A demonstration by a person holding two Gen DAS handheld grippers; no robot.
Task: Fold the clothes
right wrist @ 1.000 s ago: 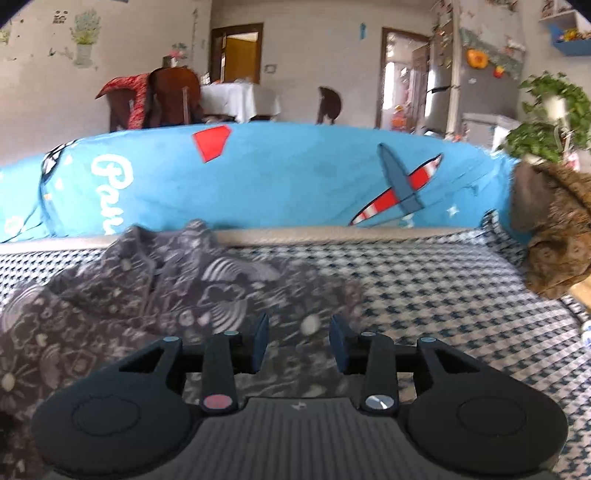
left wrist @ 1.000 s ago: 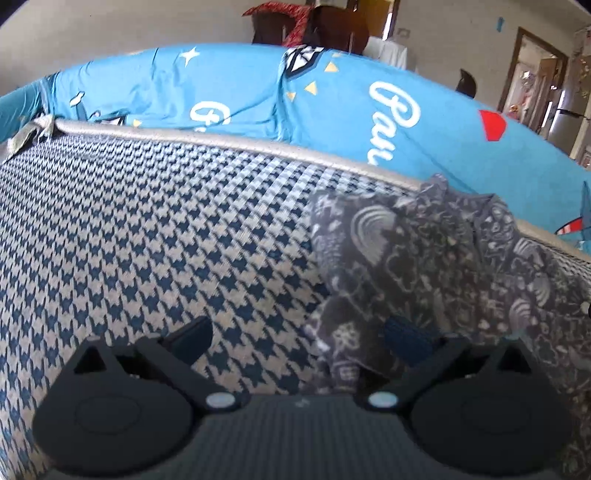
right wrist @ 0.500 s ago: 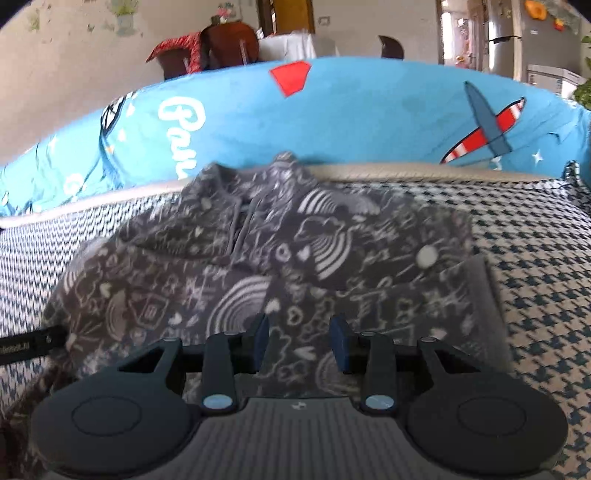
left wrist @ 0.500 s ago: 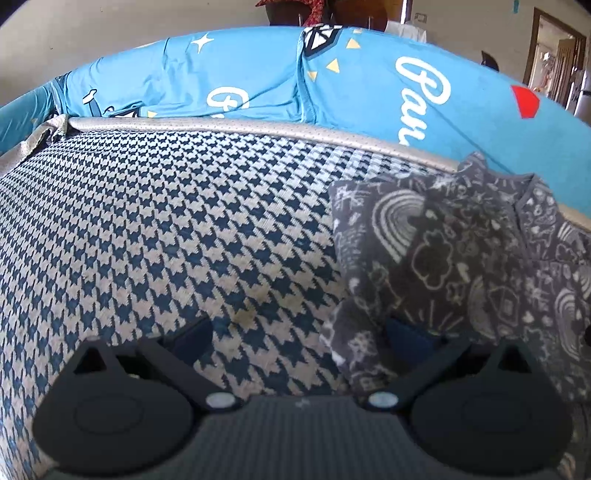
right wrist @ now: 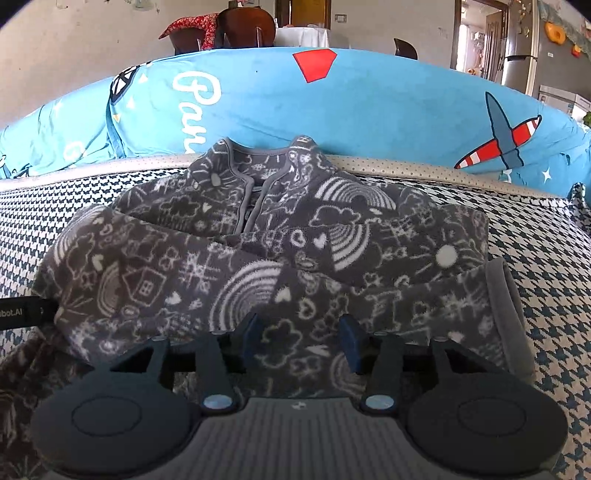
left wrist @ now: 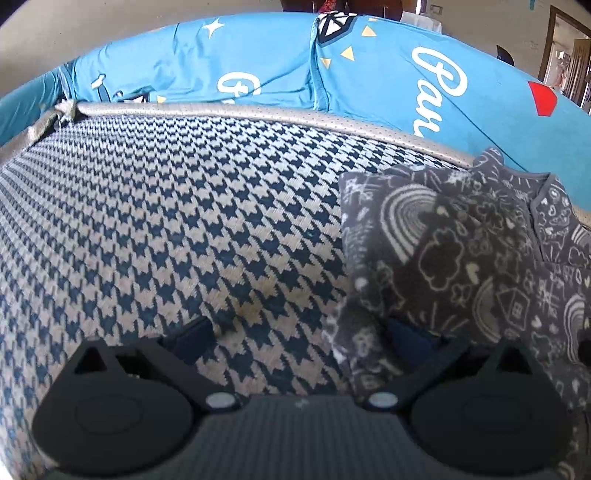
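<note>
Nearest to me, my right gripper (right wrist: 301,341) points down over the near edge of the grey fleece jacket (right wrist: 266,258), and its jaws are opening; the blue pads stand apart with patterned fleece showing in the gap between them, and I cannot see either pad pressing on it. My left gripper (left wrist: 301,341) is spread wide: its left pad hangs over bare houndstooth mattress (left wrist: 166,221), while its right pad sits at the jacket's left edge, partly tucked under a fold of cloth, with nothing clamped between the two. The jacket, printed with white rainbows, clouds and hearts, lies on the mattress with both sleeves folded across the body, the grey cuff (right wrist: 504,310) of one sleeve lying at its right side. In the right wrist view a black strap (right wrist: 22,314) comes in from the left edge and touches the jacket's left side. Further off, the collar (right wrist: 258,155) and zip opening rest against the beige piped border of the mattress. Beyond that border lies a bright blue quilt (right wrist: 369,110) with white lettering, a red shape and a striped aeroplane. Behind it stand dark wooden chairs (right wrist: 243,29) and a white-covered table (right wrist: 303,37).
</note>
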